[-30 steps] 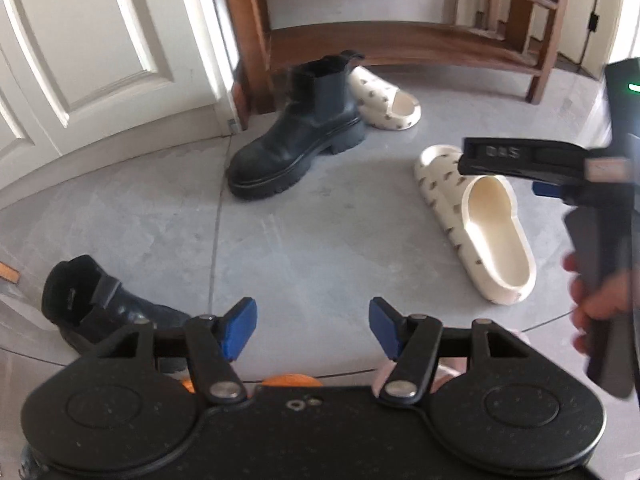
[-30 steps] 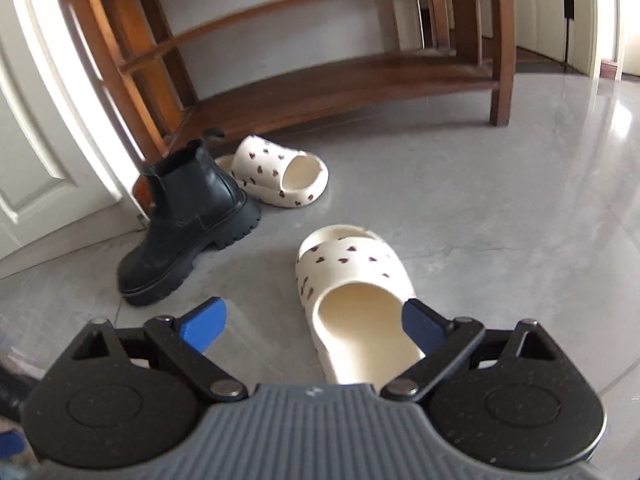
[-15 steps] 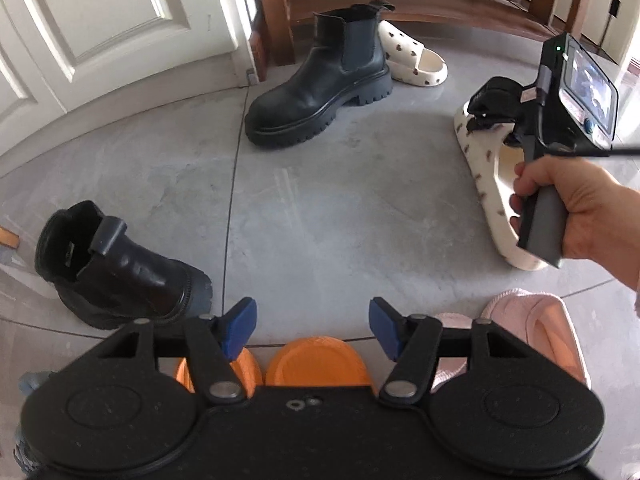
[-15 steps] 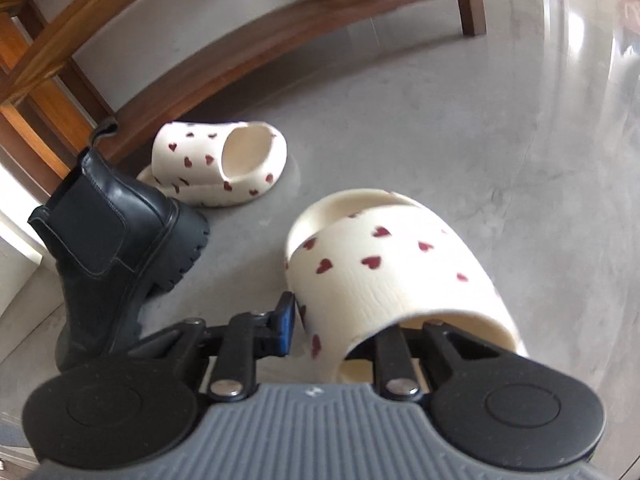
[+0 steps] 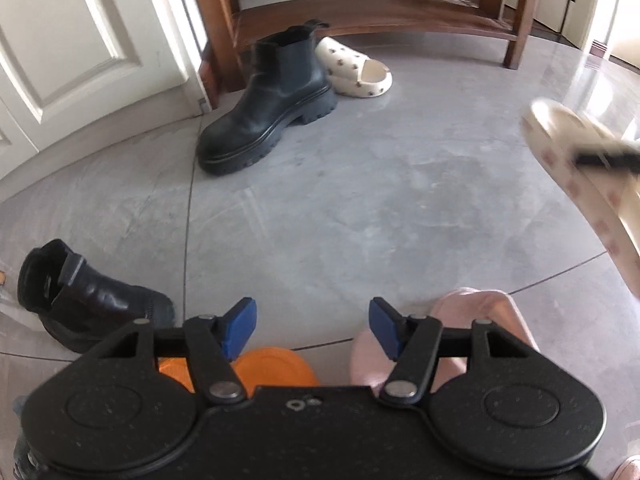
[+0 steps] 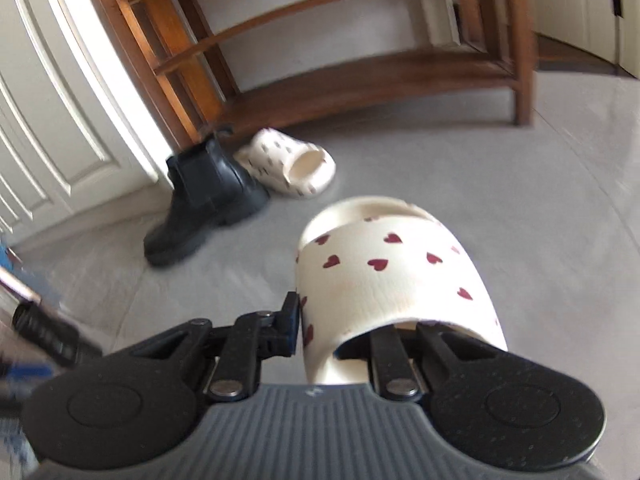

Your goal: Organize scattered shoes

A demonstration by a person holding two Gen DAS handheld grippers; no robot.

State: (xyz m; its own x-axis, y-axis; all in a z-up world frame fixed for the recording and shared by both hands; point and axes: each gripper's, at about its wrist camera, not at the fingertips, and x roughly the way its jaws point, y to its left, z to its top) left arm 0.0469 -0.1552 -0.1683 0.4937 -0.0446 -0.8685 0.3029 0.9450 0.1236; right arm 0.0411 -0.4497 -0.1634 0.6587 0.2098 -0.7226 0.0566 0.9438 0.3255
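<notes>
Grey floor (image 5: 360,200) is looking polished, thin seams running across it and light glaring off it at the right edge. A white panelled door (image 5: 72,40) is sitting on the left, with a cream door (image 6: 580,4) showing past the far right corner.

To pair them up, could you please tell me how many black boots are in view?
2. One black boot stands upright by the wooden rack, beside a heart-print slide; the other boot lies near the left claw. More may be hidden.
</notes>
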